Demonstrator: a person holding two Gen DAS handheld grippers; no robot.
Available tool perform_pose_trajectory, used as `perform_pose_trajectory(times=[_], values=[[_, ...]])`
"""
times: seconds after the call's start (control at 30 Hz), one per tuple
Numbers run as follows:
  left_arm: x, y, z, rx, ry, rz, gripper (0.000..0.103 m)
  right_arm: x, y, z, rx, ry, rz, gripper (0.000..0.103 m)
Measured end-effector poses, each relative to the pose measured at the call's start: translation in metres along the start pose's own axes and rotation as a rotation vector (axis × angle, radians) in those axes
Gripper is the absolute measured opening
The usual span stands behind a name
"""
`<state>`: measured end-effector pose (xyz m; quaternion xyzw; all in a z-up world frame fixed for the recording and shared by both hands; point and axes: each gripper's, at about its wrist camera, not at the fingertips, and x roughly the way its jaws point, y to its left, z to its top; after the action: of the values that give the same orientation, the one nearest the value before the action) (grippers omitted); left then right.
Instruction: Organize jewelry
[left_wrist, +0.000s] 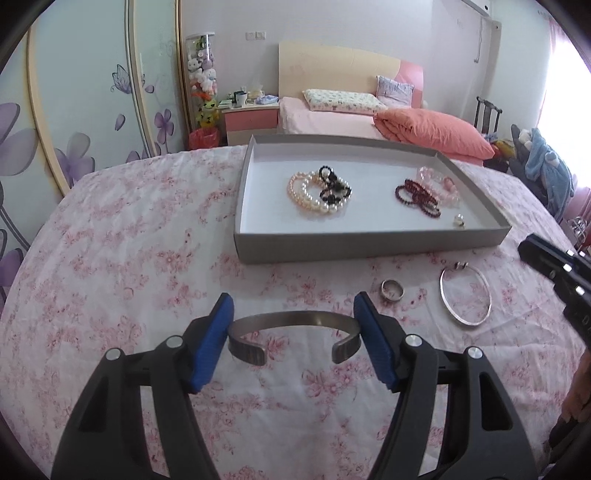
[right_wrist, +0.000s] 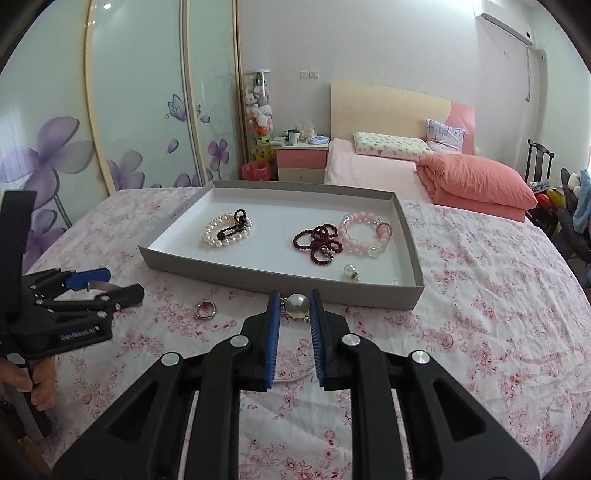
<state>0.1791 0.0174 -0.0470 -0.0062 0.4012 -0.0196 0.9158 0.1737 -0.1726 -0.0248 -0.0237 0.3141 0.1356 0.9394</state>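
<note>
A grey tray (left_wrist: 369, 243) (right_wrist: 280, 282) on the floral tablecloth holds a pearl bracelet (left_wrist: 314, 195) (right_wrist: 225, 230), black beads (left_wrist: 332, 184), dark red beads (left_wrist: 417, 195) (right_wrist: 317, 240), a pink bead bracelet (right_wrist: 364, 230) and a pearl earring (right_wrist: 349, 271). My left gripper (left_wrist: 293, 306) has its blue pads touching both sides of a flat silver cuff bangle (left_wrist: 295, 325) that rests on the cloth. My right gripper (right_wrist: 294, 299) stands around a pearl pendant (right_wrist: 297, 303) on a thin silver bangle (left_wrist: 465, 291); the pads look just apart from it. A silver ring (left_wrist: 392, 289) (right_wrist: 205, 309) lies between them.
The table's cloth (left_wrist: 110, 258) spreads wide to the left and right. Behind the table are a bed with an orange duvet (left_wrist: 432, 129), a nightstand (left_wrist: 251, 118) and flowered wardrobe doors (right_wrist: 92, 129). A person's hand (right_wrist: 33, 384) holds the left gripper's handle.
</note>
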Motion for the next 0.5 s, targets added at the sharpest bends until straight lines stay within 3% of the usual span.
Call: perform_pose_trajectory(times=[0.33, 0.5], values=[[0.015, -0.009, -0.023, 0.065, 0.103, 0.018, 0.066, 0.005, 0.001, -0.008, 0.001, 0.024, 0.003, 0.017], [0.017, -0.013, -0.025, 0.075, 0.110, 0.042, 0.068, 0.004, 0.000, -0.008, 0.002, 0.023, -0.002, 0.017]])
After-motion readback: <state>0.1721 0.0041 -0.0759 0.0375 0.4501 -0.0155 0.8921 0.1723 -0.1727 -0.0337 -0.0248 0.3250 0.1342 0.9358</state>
